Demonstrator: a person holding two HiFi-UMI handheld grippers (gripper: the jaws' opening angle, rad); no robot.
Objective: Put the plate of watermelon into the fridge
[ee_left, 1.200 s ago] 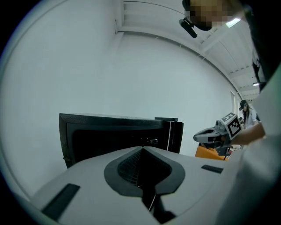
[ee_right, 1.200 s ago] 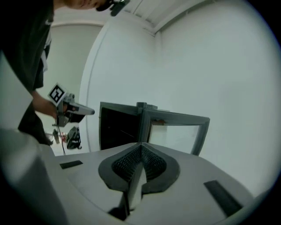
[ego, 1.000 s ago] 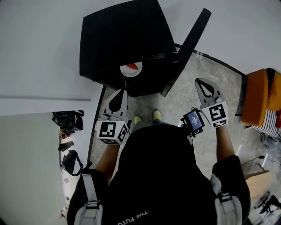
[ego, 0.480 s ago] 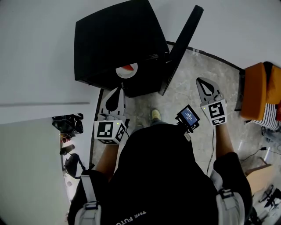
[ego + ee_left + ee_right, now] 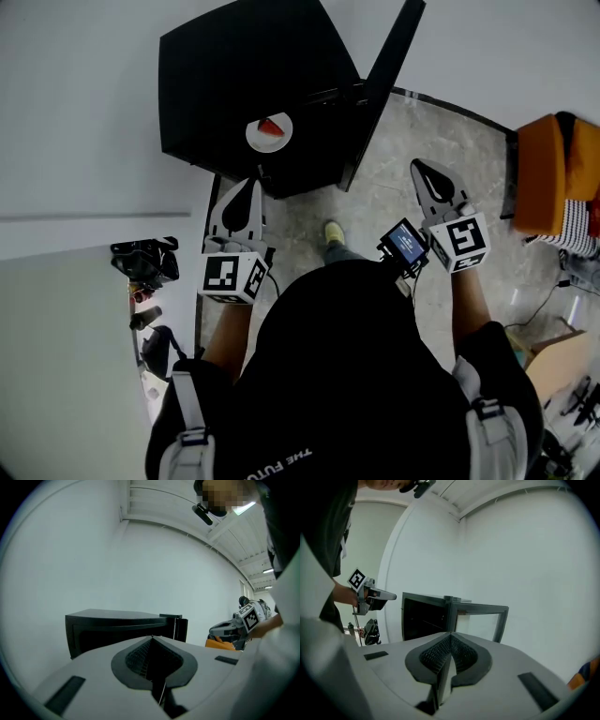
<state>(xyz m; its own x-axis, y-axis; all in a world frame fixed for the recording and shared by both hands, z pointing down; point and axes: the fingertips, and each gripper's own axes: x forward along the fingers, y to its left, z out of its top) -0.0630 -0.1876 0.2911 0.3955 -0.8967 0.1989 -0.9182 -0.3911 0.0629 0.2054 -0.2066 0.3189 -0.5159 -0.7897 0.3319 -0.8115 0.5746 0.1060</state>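
Fridge [image 5: 253,75], black, boxy and smooth, low on the grey stone-look floor [image 5: 441,141], back against a plain white wall [image 5: 94,94]. Flat black door [image 5: 382,84] swung wide open at the right front corner. Inside the dark open front, close to the front edge and about midway across: round white plate [image 5: 269,133], with a red wedge of watermelon [image 5: 273,126] on top. Left gripper [image 5: 240,211] just in front of the fridge, a little below the plate and not touching it. Pale grey shell, pointed like a beak, with dark ribbed pads. Shut tight, tips together, nothing held. White cube with black square markers at the back end, in the person's hand. Right gripper [image 5: 427,180] same shape and colour, out past the open door, over bare floor, well apart from the plate. Also closed up, pads pressed flat on each other, nothing between. Small glowing blue screen [image 5: 406,244] just beside that cube. Yellow shoe tip [image 5: 333,231] on the floor between the two grippers. Soft orange cushion-like thing [image 5: 548,178] at the far right edge of the floor. Shiny black bags [image 5: 145,261] bunched at the far left.
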